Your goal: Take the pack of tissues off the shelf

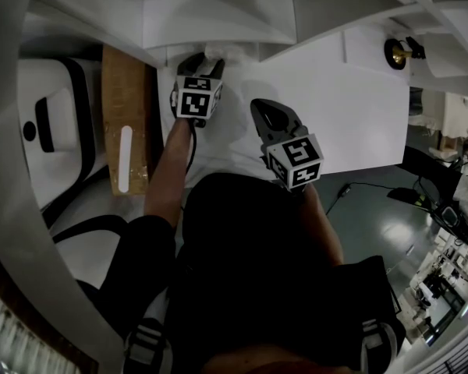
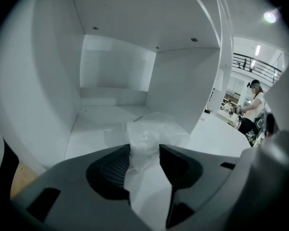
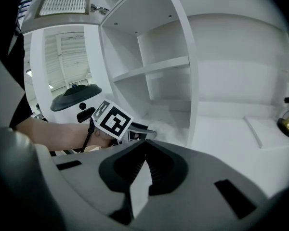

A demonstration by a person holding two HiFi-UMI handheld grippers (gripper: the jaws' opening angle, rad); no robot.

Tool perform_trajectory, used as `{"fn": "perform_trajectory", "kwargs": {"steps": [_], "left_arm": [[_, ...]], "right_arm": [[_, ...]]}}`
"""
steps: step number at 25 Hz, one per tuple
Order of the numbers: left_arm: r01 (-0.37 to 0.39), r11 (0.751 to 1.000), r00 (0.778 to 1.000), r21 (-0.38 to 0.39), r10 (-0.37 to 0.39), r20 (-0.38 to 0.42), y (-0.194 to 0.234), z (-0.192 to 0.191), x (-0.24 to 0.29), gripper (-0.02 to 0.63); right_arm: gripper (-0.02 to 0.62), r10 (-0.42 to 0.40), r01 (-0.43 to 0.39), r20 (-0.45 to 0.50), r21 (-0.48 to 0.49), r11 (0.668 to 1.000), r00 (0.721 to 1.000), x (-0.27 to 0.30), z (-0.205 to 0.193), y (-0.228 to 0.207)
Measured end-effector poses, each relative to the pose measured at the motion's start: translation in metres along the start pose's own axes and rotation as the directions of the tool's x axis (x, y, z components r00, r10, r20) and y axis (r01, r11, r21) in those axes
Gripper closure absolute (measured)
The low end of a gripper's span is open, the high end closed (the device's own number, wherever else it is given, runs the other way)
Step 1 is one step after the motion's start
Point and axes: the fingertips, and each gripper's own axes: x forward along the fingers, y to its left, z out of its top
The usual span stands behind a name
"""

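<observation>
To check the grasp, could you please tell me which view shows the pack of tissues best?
The left gripper view: the pack of tissues lies close up on the shelf, its near end between the jaws. Head view shows only a white corner; right gripper view, a faint patch.

in the head view the pack of tissues (image 1: pixel 217 51) is mostly hidden — just a white corner shows past the left gripper (image 1: pixel 203 63). the brass thing (image 3: pixel 285 121) is too small to tell.

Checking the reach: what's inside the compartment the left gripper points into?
Only the pack of tissues, partly between the jaws of the left gripper, which covers the front of the shelf floor.
</observation>
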Motion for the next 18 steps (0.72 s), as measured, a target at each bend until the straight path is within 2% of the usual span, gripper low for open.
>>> {"fn": "perform_trajectory", "kwargs": {"steps": [9,13,18], "left_arm": [[-0.023,1.000,1.000,-0.012,0.023,0.020,-0.001,0.001,-0.001,0.505],[-0.005,1.000,1.000,-0.009,0.005,0.026,-0.007,0.003,-0.007,0.557],[0.044,0.999,0.999,-0.004,-0.044,0.030,-0.020,0.006,-0.014,0.571]], "right_arm": [[0.575,-0.014,0.014,-0.006,0.012,1.000,1.000,-0.006,-0.007,-0.003],[0.575,-0.017,0.017,0.008,0.011,1.000,1.000,-0.010,-0.005,-0.001],[0.575,-0.017,0.017,0.017,0.011,1.000,1.000,-0.013,-0.004,0.001]]}}
